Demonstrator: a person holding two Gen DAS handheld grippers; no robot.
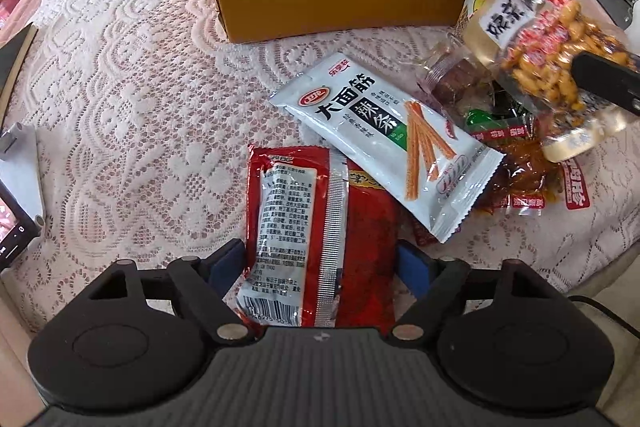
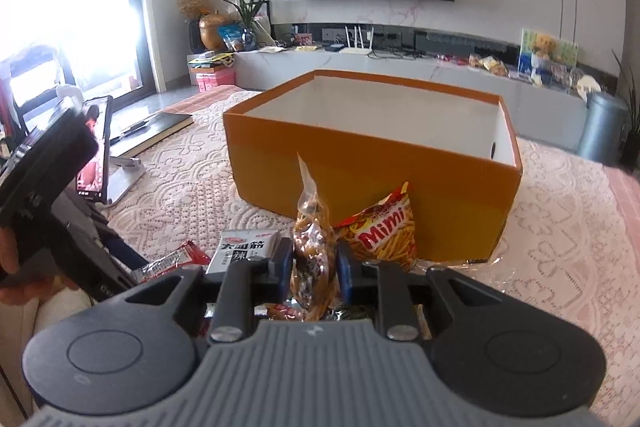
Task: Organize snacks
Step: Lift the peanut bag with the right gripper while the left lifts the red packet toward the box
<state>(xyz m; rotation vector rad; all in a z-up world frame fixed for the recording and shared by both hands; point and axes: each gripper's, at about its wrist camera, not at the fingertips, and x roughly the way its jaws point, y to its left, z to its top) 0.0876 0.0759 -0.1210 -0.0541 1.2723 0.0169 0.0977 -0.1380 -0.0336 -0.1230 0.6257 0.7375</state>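
The right gripper [image 2: 314,263] has its blue-padded fingers [image 2: 283,259] pinched on a clear plastic bag of brown snacks [image 2: 312,247], held upright. Just behind stands a red and yellow Mimi snack packet [image 2: 384,235], then an open orange cardboard box [image 2: 372,163] on the lace-covered table [image 2: 560,247]. A white spicy-strip packet [image 2: 244,251] lies left.

The left tool [image 1: 320,267] points steeply down, its blue pads standing apart on either side of a red packet [image 1: 316,235]. The right tool [image 2: 314,261] tilts gently downward, jaws pinched tight on a clear bag of snacks [image 2: 312,247]. A hand [image 2: 16,267] grips the left tool's handle.
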